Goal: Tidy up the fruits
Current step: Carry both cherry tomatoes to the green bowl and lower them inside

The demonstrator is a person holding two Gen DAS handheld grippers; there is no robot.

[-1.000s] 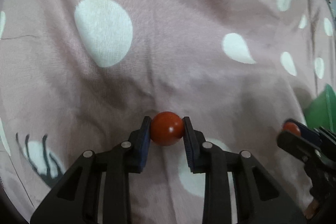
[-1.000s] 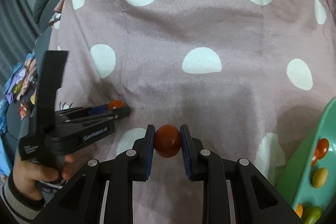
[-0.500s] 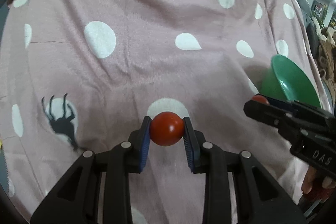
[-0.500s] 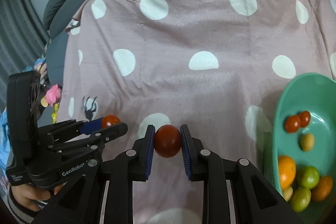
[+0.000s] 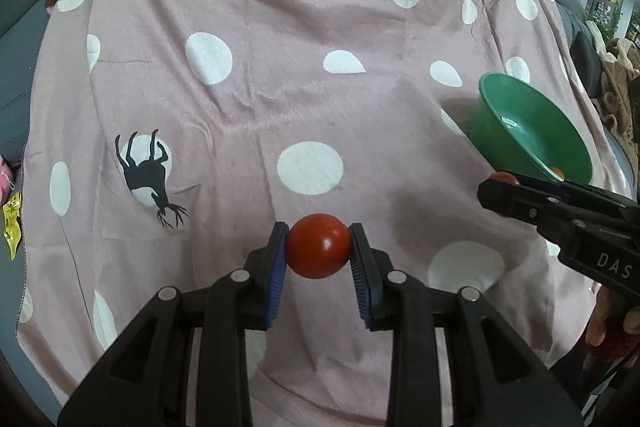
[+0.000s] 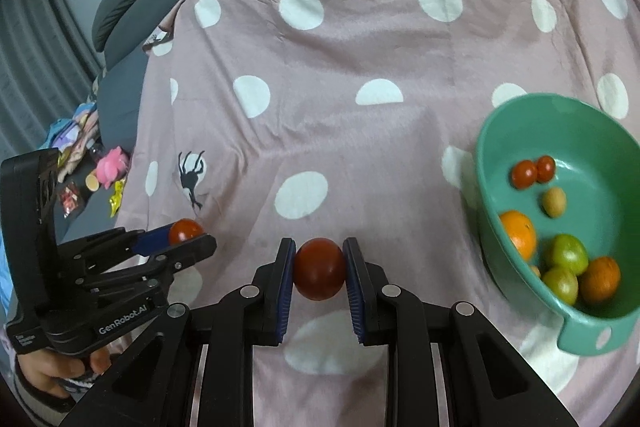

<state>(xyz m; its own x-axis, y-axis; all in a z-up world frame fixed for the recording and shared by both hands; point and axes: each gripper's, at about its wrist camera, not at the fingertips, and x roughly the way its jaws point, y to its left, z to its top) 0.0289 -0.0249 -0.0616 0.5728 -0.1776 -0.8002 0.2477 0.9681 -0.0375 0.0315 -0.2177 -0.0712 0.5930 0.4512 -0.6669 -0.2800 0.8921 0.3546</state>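
The left gripper (image 5: 319, 251) is gripping a red tomato (image 5: 319, 251) between its blue-padded fingers (image 5: 276, 267). The right gripper (image 6: 319, 269) is pinching a second red tomato (image 6: 319, 269) the same way. Both are hanging above a pink spotted bedspread (image 6: 360, 47). Right of the right fingers, a green bowl (image 6: 520, 131) is holding two small tomatoes, oranges and green fruit already. Judging by this, the sorting is well along, with these two tomatoes left to drop in.
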